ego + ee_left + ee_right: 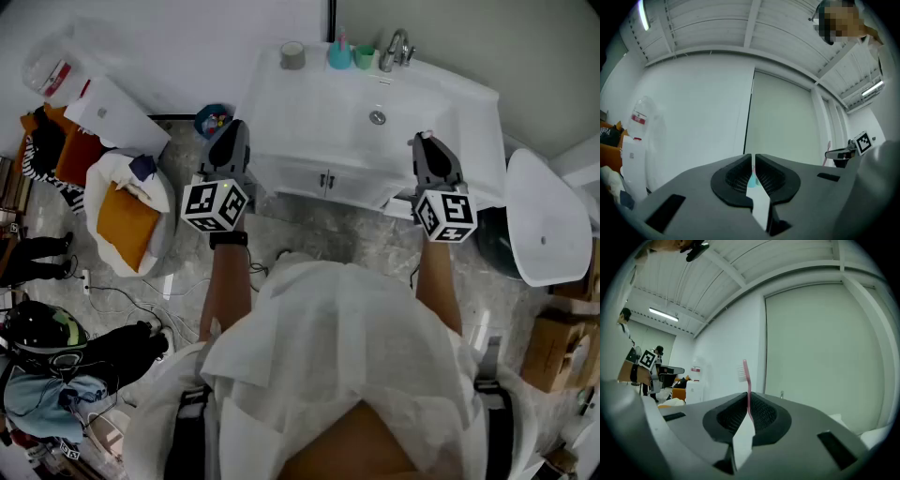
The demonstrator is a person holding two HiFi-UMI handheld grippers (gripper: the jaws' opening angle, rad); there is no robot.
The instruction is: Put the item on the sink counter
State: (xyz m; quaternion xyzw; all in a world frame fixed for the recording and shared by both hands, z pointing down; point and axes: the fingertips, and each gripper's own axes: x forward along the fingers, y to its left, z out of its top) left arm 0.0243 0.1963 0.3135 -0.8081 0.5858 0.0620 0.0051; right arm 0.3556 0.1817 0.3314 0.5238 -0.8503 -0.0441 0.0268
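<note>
In the right claw (748, 398), tight-gripped upright pink toothbrush (741, 373); left claw (753, 160) closed, empty

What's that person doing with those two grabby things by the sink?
A person stands in front of a white sink counter with a gripper in each hand. The right gripper is shut on a pink toothbrush, with the bristles pointing up. The left gripper is shut with nothing in it. Both are held near the counter's front edge, and the toothbrush has not yet been set down on it.
</note>
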